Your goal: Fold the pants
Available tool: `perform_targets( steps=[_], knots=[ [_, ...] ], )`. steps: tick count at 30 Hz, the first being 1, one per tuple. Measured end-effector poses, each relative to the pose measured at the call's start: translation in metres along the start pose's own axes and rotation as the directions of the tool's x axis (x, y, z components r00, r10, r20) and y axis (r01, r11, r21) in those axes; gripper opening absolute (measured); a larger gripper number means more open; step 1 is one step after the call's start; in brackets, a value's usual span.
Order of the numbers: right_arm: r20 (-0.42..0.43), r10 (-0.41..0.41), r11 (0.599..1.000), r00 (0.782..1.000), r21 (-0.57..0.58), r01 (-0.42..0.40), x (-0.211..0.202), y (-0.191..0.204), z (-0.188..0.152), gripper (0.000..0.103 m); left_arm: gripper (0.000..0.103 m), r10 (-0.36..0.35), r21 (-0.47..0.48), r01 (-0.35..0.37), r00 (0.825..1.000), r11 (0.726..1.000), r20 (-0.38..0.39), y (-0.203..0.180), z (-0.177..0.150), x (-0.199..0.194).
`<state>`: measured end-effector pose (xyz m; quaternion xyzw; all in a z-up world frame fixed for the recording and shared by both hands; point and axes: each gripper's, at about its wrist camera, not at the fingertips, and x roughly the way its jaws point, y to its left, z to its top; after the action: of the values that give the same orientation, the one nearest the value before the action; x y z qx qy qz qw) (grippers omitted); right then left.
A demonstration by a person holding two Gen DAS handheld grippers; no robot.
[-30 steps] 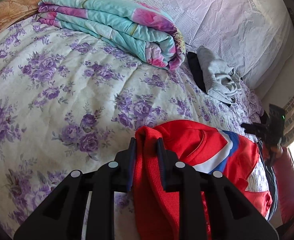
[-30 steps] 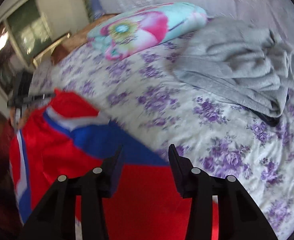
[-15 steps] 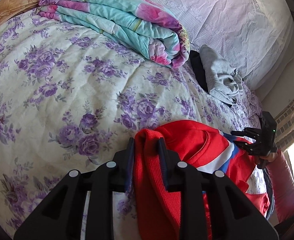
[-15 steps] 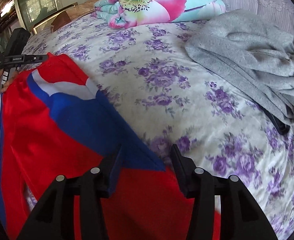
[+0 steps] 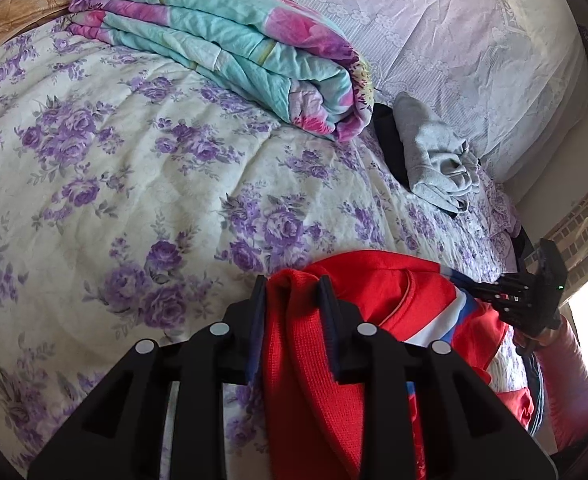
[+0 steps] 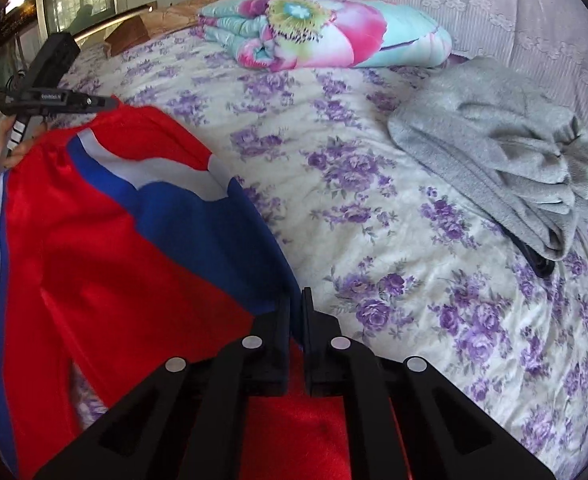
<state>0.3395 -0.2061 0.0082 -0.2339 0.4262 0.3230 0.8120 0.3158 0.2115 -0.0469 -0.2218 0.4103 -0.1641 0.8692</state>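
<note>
On the left, the left gripper [image 5: 292,286] is clenched on a bunched fold of the red track pants with blue and white stripes [image 5: 374,292]; the red fabric stands up between its black fingers [image 5: 259,300] and runs back under the tool. The pants lie along the near edge of the bed, on the cream quilt printed with purple roses [image 5: 142,168], with part of them lifted between the two tools. Farther back on the quilt sits a folded turquoise and pink floral comforter [image 5: 234,52]. To its right, near the pale lilac lace-covered headboard wall [image 5: 454,32], is a crumpled grey sweatshirt [image 5: 434,156] lying over something black. At the right, the right gripper [image 6: 296,304] has just been closing; its jaws now stand pressed nearly together on the blue edge of the pants, a thin layer of cloth pinched between them. From that side the left tool shows at the pants' far corner, held by a person's hand [image 6: 12,148]. A pink sleeve [image 5: 570,384] trails behind the right gripper.
</note>
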Motion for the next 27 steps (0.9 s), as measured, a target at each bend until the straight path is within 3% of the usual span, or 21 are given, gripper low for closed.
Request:
perform_targets(
  steps=[6, 12, 18, 21, 27],
  knots=[
    [0.024, -0.041, 0.999, 0.999, 0.015, 0.04, -0.025, 0.013, -0.003, 0.005, 0.014, -0.006, 0.029, 0.006, 1.0, 1.0, 0.024, -0.005, 0.0, -0.004],
    [0.08, -0.064, 0.998, 0.995, 0.024, 0.063, -0.069, 0.034, -0.01, 0.005, 0.011, 0.038, 0.132, -0.052, 0.993, 0.99, 0.111, -0.03, -0.01, -0.029],
    [0.124, -0.086, 0.996, 0.989, 0.003, 0.086, -0.114, 0.072, -0.031, 0.005, 0.011, -0.039, 0.172, 0.009, 0.984, 0.985, 0.173, -0.046, -0.016, -0.075],
    [0.163, -0.085, 0.996, 0.983, 0.011, 0.084, -0.136, 0.093, -0.049, 0.005, 0.011, -0.079, 0.194, 0.044, 0.981, 0.98, 0.175, -0.052, -0.025, -0.092],
    [0.202, -0.04, 0.999, 0.979, 0.039, 0.033, -0.15, 0.138, -0.101, 0.005, 0.014, -0.079, 0.215, 0.05, 0.989, 0.975, 0.126, -0.053, -0.068, -0.121]
  ],
)
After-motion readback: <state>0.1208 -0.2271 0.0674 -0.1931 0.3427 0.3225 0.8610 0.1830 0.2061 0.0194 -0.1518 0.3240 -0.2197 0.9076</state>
